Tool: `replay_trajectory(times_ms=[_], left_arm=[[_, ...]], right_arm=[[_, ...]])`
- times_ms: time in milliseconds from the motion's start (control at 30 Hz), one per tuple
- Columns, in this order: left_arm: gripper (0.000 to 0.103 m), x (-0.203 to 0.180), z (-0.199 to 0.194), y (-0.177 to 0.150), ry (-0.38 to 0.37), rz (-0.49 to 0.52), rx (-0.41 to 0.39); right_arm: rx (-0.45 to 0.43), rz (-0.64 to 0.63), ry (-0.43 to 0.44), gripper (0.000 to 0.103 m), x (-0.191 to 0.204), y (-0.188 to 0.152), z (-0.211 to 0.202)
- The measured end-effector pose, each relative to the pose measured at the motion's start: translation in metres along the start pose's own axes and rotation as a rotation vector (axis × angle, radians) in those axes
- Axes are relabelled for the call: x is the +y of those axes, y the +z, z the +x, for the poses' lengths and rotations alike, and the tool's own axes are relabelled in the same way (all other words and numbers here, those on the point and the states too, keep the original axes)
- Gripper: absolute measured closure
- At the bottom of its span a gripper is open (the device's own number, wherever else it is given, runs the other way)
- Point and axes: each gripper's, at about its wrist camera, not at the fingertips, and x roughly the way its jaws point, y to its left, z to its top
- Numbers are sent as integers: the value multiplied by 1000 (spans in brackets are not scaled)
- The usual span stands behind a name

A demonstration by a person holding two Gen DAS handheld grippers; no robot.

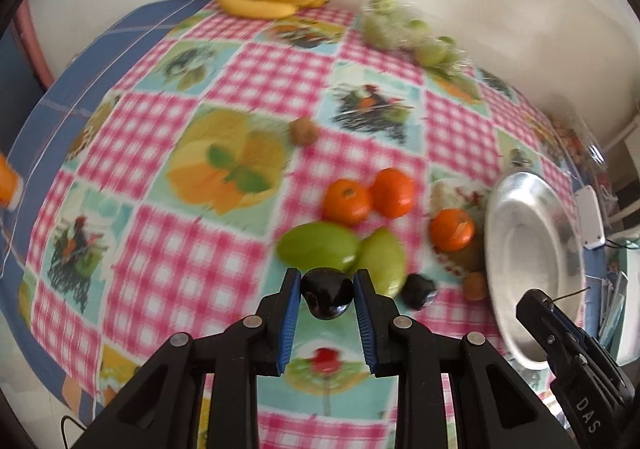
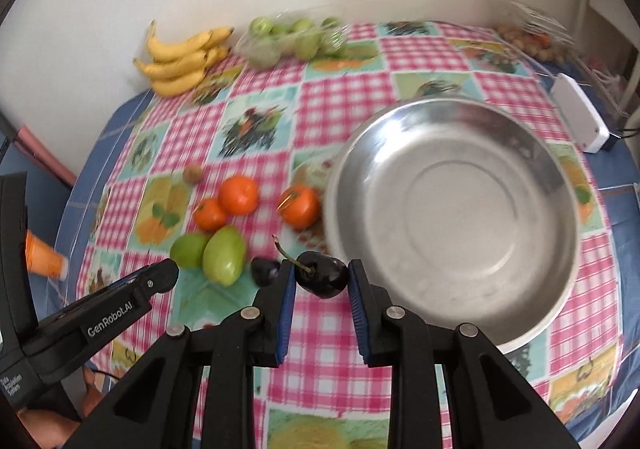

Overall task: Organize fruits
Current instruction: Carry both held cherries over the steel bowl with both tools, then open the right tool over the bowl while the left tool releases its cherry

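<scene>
Dark cherry (image 1: 327, 297) clamped in left tool (image 1: 327, 283); stemmed cherry (image 2: 322, 279) clamped in right tool (image 2: 322, 273).

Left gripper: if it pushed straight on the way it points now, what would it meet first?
The left gripper, shut on a dark cherry, points at the two green mangoes lying just ahead. They would likely be met first, the oranges after them. Depth is unclear, so it might pass above.

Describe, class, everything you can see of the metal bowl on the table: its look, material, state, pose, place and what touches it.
The metal bowl is a wide, shallow, round dish of shiny silvery metal, likely steel, with a flat circular base ring and sloping walls. It sits upright and holds nothing, on the checked tablecloth, to the right of the loose fruit. One orange lies close by its left rim; contact cannot be told. No gripper touches it.
</scene>
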Motion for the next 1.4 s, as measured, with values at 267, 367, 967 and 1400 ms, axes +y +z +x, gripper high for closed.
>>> replay_trajectory(times_ms=[267, 367, 967, 1400], left_arm=[[74, -53, 8, 11, -18, 122, -18], [74, -71, 11, 12, -39, 152, -24], [74, -163, 43, 8, -140, 320, -33], [64, -174, 55, 6, -166, 345, 2]], right_arm=[[1, 151, -99, 76, -49, 6, -3], [11, 202, -133, 76, -71, 5, -2], [31, 388, -206, 76, -157, 11, 5], [57, 396, -216, 75, -160, 14, 15]])
